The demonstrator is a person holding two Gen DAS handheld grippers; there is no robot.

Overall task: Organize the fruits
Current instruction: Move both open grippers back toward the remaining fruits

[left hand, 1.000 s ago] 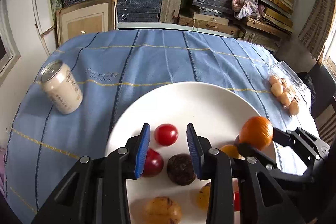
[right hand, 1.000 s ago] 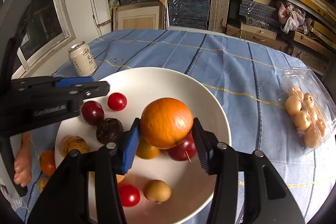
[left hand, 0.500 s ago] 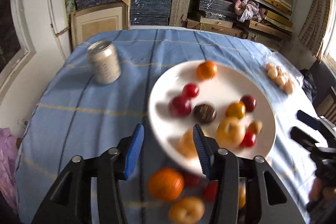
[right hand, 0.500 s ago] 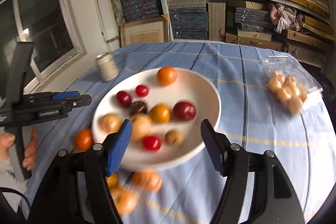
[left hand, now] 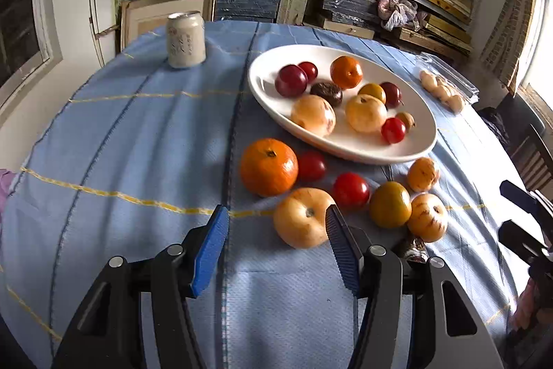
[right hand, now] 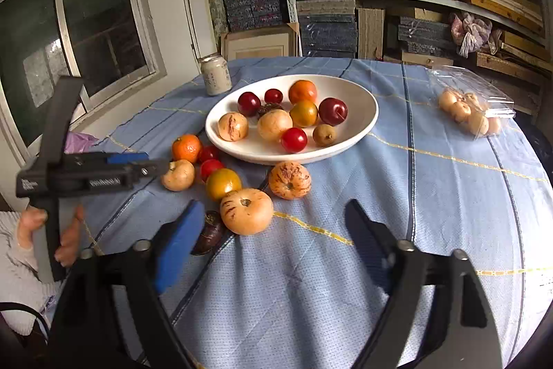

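Note:
A white plate (left hand: 266,85) (right hand: 363,123) on the blue tablecloth holds several fruits, among them an orange (left hand: 346,72) (right hand: 302,91). More fruit lies loose on the cloth in front of it: a larger orange (left hand: 268,166) (right hand: 186,147), red tomatoes (left hand: 350,189), and striped yellow melons (left hand: 304,217) (right hand: 246,211). My left gripper (left hand: 276,230) is open and empty, just short of the nearest melon. My right gripper (right hand: 276,227) is open and empty, low over the cloth near the melons. Each gripper shows in the other's view, the left (right hand: 152,165) and the right (left hand: 511,210).
A drink can (left hand: 185,39) (right hand: 216,74) stands at the table's far left. A clear plastic box of small pale fruits (left hand: 446,89) (right hand: 473,113) lies at the far right. Shelves stacked with boxes stand behind the table. A dark fruit (right hand: 209,232) lies by my right gripper's left finger.
My right gripper let go of the orange, which now sits on the plate. Both grippers drew back from the plate toward the table's near side, bringing the loose fruit into view.

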